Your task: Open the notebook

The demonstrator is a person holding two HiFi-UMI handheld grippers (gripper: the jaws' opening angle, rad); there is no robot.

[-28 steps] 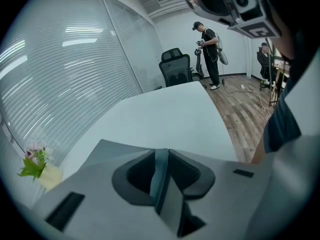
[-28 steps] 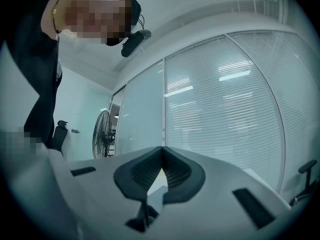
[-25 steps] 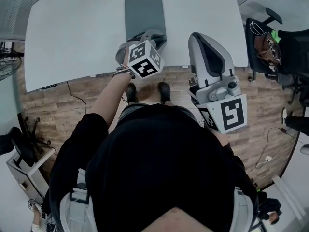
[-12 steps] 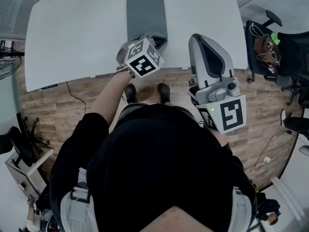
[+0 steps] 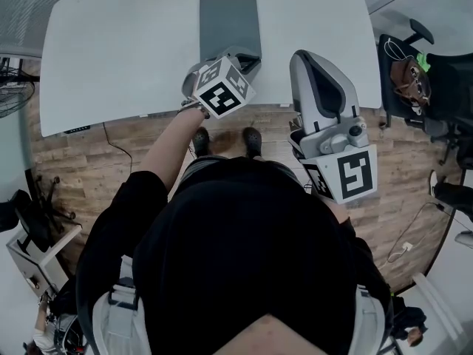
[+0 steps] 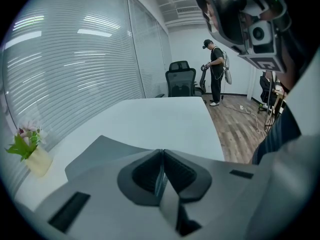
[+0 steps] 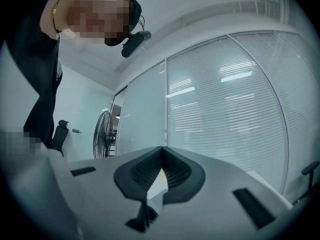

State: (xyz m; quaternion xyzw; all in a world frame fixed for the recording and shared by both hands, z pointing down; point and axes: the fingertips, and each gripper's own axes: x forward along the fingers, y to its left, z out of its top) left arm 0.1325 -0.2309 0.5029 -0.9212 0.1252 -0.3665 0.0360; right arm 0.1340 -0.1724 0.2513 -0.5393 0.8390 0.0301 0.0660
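**Left gripper [image 5: 247, 60] shuts at the near corner of the notebook [image 5: 229, 22]**

Since a second ago the left gripper has rolled a little, so its marker cube [image 5: 221, 88] shows a different turn in the head view, and its jaws have just been closing. They now stand drawn together, tips meeting, angled down at the notebook's near right corner. The left gripper view [image 6: 161, 150] shows only a thin grey slit between the pads, and nothing is clearly clamped there. I cannot tell whether the tips touch the cover.

The notebook is a plain grey slab lying flat and closed on the white table [image 5: 111, 50], with its long side running away from the person. In the left gripper view it spreads out to the left of the jaws [image 6: 90, 156], and a small potted plant [image 6: 29, 151] stands further left by the blinds.

The right gripper [image 5: 311, 56] is held beside the table's near edge, over the wooden floor [image 5: 111, 154] and well apart from the notebook. Its own view [image 7: 161, 149] shows the jaws together at the tips with nothing between them, facing the window blinds, with a standing fan [image 7: 102, 133] off to the left
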